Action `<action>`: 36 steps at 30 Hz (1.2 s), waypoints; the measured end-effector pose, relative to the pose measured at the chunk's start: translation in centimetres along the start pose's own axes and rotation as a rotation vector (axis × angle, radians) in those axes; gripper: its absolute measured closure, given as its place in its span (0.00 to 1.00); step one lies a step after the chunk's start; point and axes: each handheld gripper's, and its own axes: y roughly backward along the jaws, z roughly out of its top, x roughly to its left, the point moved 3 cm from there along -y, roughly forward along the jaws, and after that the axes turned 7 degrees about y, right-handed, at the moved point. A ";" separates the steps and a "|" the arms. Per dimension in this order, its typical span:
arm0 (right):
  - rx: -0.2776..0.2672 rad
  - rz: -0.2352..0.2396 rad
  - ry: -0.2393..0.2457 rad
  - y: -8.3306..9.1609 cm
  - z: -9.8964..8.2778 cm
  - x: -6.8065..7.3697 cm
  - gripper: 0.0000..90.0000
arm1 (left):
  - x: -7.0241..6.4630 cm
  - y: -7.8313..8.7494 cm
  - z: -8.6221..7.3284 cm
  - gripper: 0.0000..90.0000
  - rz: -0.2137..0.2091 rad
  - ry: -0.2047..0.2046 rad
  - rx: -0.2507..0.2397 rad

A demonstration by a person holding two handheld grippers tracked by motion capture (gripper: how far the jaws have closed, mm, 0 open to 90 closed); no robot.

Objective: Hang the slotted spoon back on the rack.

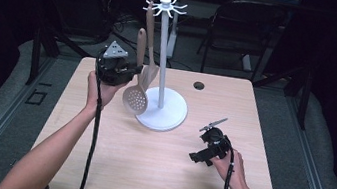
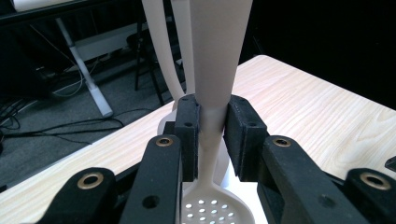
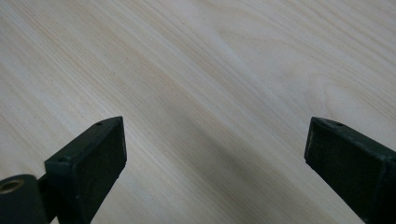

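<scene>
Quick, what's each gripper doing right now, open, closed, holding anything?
Left gripper: closed on the slotted spoon, gripping its handle.
Right gripper: open, holding nothing, jaws wide above the table.

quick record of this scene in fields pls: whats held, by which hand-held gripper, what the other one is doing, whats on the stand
held: slotted spoon, gripped at its handle, bowl down
holder: left hand-held gripper, jaws shut on the handle
other: right hand-held gripper, jaws wide, nothing between them, over the bare table
stand: white utensil stand, round base on the table
hanging: spatula on a top hook
</scene>
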 end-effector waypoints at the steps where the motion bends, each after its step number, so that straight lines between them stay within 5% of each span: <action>1: -0.006 0.000 -0.002 -0.1 0.0 0.0 0.06 | 0.0 -0.1 0.1 0.84 -0.003 -0.001 0.003; 9: -0.004 0.006 -0.006 -0.1 0.0 0.0 0.06 | -0.3 -0.3 1.1 0.84 -0.019 -0.016 0.030; 36: -0.007 -0.001 -0.009 -0.2 0.0 0.1 0.06 | -1.0 0.4 4.0 0.84 0.004 -0.024 -0.030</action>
